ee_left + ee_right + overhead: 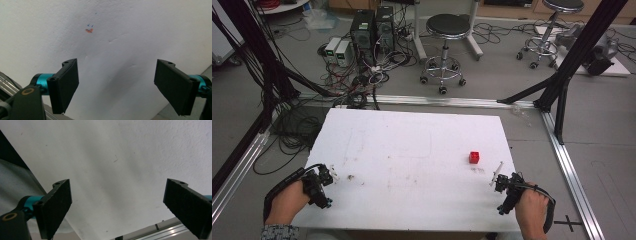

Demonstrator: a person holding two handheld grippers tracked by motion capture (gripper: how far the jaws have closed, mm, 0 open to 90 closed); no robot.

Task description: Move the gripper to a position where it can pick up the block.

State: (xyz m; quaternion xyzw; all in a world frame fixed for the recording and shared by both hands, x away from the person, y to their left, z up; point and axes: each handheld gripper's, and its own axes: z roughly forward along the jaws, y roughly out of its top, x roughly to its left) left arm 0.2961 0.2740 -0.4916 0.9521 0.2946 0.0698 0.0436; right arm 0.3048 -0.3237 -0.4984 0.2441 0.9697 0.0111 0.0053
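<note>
Nearest, at about 7 o'clock on the table, the left hand holds the left claw over the white surface. In the left gripper view its flat, matte black jaws stand wide apart with nothing between them, each pad carried on a teal cylinder. At about 5 o'clock the right hand holds the right claw; in the right gripper view its jaws, rough-grained black slabs, also stand wide apart over bare tabletop.

The table is a white rectangular board with a faintly pebbled, foam-like skin, scuffed with brownish smudges and faint pencil lines. A small orange and blue mark shows ahead of the left claw.

A small red cube with a studded top sits at about 3 o'clock, near the right edge, just beyond the right claw and well apart from the left.

Farther off, aluminium rails and black frame struts border the table. On the grey floor at 11 o'clock lie tangled cables and dark computer towers; round black stools on castors stand at 12 and 1 o'clock.
</note>
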